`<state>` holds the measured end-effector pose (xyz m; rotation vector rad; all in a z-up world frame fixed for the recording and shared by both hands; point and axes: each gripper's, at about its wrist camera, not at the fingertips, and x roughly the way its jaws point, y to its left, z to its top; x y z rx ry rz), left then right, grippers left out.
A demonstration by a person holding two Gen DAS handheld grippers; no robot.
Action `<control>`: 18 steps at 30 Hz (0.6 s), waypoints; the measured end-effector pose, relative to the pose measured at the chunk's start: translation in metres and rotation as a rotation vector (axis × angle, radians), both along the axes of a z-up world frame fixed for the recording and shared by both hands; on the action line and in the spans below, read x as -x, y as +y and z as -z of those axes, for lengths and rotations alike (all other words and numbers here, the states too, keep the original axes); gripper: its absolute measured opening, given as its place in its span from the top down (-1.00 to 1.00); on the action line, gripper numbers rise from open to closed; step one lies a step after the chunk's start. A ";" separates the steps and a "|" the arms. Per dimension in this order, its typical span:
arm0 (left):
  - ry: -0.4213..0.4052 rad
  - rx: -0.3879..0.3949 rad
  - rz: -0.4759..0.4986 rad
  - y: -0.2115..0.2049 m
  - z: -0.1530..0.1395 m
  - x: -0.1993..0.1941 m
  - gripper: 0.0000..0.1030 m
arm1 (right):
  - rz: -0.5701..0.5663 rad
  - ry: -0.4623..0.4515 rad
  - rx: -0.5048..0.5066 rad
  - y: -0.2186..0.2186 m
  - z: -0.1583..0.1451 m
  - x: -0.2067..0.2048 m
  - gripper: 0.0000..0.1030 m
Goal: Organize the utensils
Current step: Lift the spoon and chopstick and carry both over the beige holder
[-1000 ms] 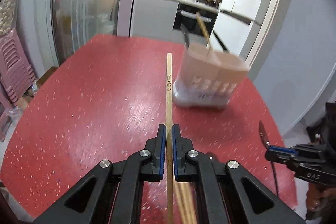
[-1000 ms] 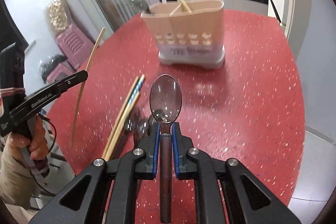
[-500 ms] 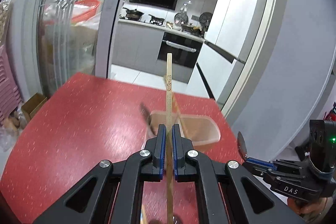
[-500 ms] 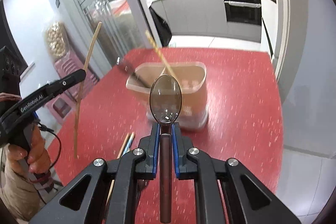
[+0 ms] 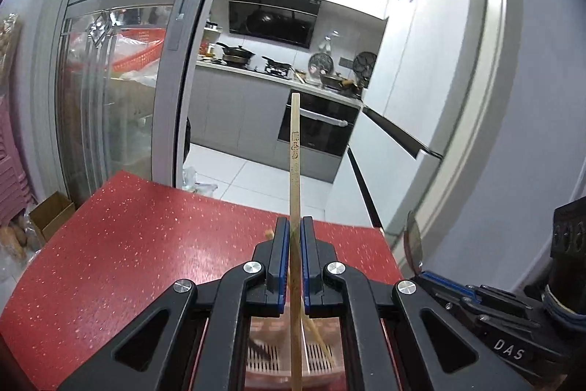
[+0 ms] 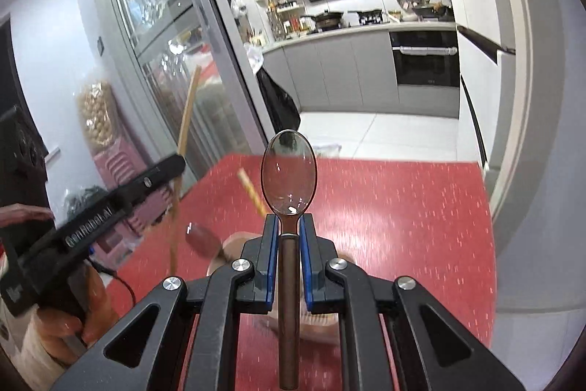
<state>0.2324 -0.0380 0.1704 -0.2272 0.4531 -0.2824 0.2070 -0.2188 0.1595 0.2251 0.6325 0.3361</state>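
My left gripper [image 5: 292, 237] is shut on a wooden chopstick [image 5: 295, 149] that stands upright, its lower end hanging over the beige utensil holder [image 5: 293, 358] seen below the jaws. My right gripper [image 6: 288, 226] is shut on a brown spoon [image 6: 288, 167], bowl up, handle pointing down over the same holder [image 6: 234, 244]. A chopstick [image 6: 251, 191] and a dark utensil [image 6: 201, 239] stick out of the holder. In the right wrist view the left gripper [image 6: 172, 167] shows at the left with its chopstick [image 6: 186, 120]. In the left wrist view the right gripper [image 5: 425, 275] shows at the right.
The red speckled table [image 5: 121, 244] lies under both grippers; its far edge meets a kitchen doorway with a glass sliding door [image 5: 121, 87] on the left. Pink stools [image 6: 113, 167] stand left of the table. A grey wall [image 5: 531, 134] is at the right.
Both grippers have risen and tilted upward while moving forward over the holder, which has slid from mid-view to beneath the jaws. Both keep their hold on chopstick and spoon.
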 end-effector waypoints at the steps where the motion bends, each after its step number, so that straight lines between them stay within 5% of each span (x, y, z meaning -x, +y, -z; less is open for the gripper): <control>1: -0.004 0.003 -0.009 0.000 0.001 -0.004 0.39 | 0.006 -0.006 -0.008 0.000 -0.001 -0.007 0.76; 8: -0.046 -0.034 -0.064 -0.012 0.008 -0.022 0.39 | 0.043 -0.051 -0.027 0.005 0.007 -0.041 0.76; 18: -0.101 -0.082 -0.101 -0.026 0.030 -0.031 0.39 | 0.048 -0.157 0.072 0.024 0.045 -0.053 0.76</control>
